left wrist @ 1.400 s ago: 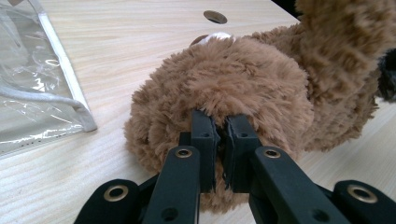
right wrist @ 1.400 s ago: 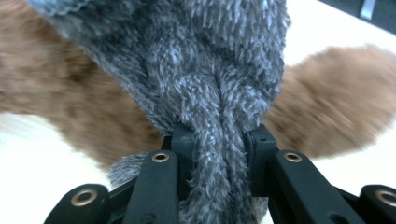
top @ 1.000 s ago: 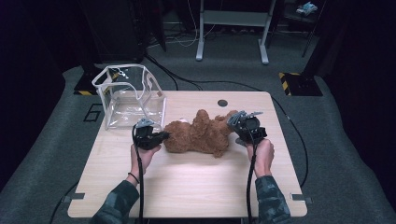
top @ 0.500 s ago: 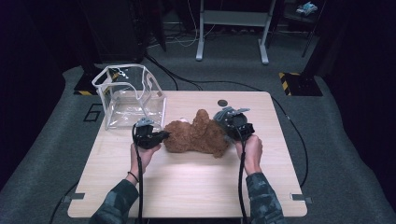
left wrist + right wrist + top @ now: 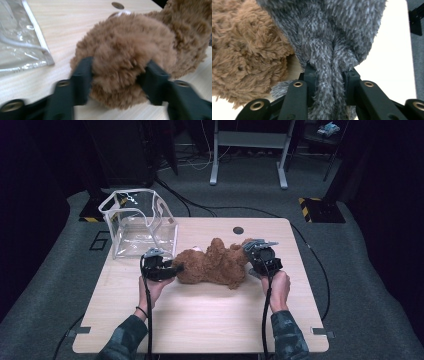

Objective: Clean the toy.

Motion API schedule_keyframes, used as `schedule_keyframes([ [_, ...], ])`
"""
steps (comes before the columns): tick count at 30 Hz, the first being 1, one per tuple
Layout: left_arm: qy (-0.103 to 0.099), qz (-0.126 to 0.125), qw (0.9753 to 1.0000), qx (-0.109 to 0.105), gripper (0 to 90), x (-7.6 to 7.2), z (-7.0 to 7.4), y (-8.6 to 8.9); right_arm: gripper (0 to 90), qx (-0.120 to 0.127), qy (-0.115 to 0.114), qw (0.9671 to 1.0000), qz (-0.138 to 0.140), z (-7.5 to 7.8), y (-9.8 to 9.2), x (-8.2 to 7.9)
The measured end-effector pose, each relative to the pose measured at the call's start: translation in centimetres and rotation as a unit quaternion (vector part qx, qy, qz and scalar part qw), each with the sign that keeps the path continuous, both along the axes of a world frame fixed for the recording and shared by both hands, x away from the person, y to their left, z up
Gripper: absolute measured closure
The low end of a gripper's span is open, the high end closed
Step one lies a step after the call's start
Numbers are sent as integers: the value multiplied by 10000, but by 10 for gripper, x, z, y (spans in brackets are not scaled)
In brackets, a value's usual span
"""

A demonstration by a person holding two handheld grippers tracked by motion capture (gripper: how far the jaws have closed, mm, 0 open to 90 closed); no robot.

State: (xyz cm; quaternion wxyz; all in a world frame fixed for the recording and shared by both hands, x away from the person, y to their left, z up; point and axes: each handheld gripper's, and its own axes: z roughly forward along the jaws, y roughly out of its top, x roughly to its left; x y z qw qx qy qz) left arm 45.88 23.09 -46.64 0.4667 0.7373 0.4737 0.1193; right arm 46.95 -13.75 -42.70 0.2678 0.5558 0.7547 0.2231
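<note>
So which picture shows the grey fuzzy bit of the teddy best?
The right gripper view: the grey fuzzy bit looms close, pinched between the right hand-held gripper jaws. The high view has that gripper over that end of the teddy. The left gripper view has brown fur.

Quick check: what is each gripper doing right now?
Left gripper: closed on the brown teddy.
Right gripper: closed on the teddy's grey fur part.

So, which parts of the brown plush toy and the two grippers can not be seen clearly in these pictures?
- Plush toy, high view: too small to tell its face or limbs.
- Grey fabric, right gripper view: cut off at the top edge; what it belongs to is unclear.
- Left gripper, left gripper view: fingertips sunk in fur, blurred.
- Right gripper, high view: fingertips hidden under its body.
</note>
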Motion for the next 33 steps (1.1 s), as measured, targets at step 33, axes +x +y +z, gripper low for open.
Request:
schedule_keyframes([
  [33,2,140,9999,4,714,1,-1,-8,707,718,510,9608,2628,-42,174,-38],
])
